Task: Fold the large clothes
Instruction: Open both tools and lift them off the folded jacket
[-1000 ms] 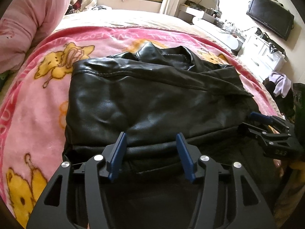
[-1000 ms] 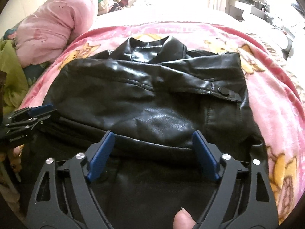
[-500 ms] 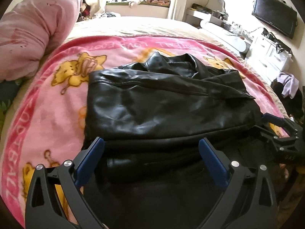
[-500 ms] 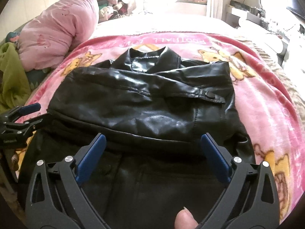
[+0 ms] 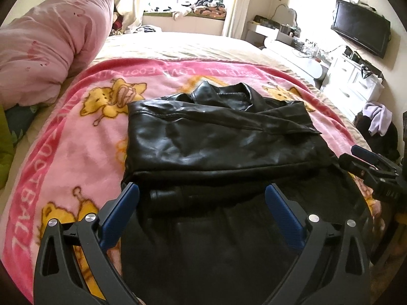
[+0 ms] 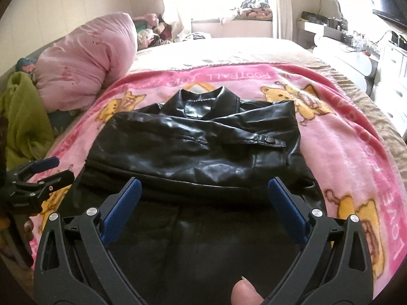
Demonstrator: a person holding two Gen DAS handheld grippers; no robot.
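A black leather jacket [image 5: 218, 142] lies on a pink cartoon blanket [image 5: 84, 142], collar at the far end, sleeves folded across the chest, lower part toward me. It also shows in the right wrist view [image 6: 198, 152]. My left gripper [image 5: 202, 190] is open and empty, raised above the jacket's near part. My right gripper [image 6: 204, 188] is open and empty, also above the near part. The right gripper shows at the right edge of the left wrist view [image 5: 374, 167]; the left gripper shows at the left edge of the right wrist view [image 6: 38, 178].
A rolled pink duvet [image 5: 48, 50] lies at the bed's far left, with green cloth [image 6: 23, 117] beside it. White drawers [image 5: 356, 81], a desk and a wall TV [image 5: 361, 33] stand to the right. Dark clothes [image 5: 376, 127] are piled right of the bed.
Both grippers opened wider, let go of the folded-over jacket edge and pulled back and up. The jacket stays folded on the blanket.
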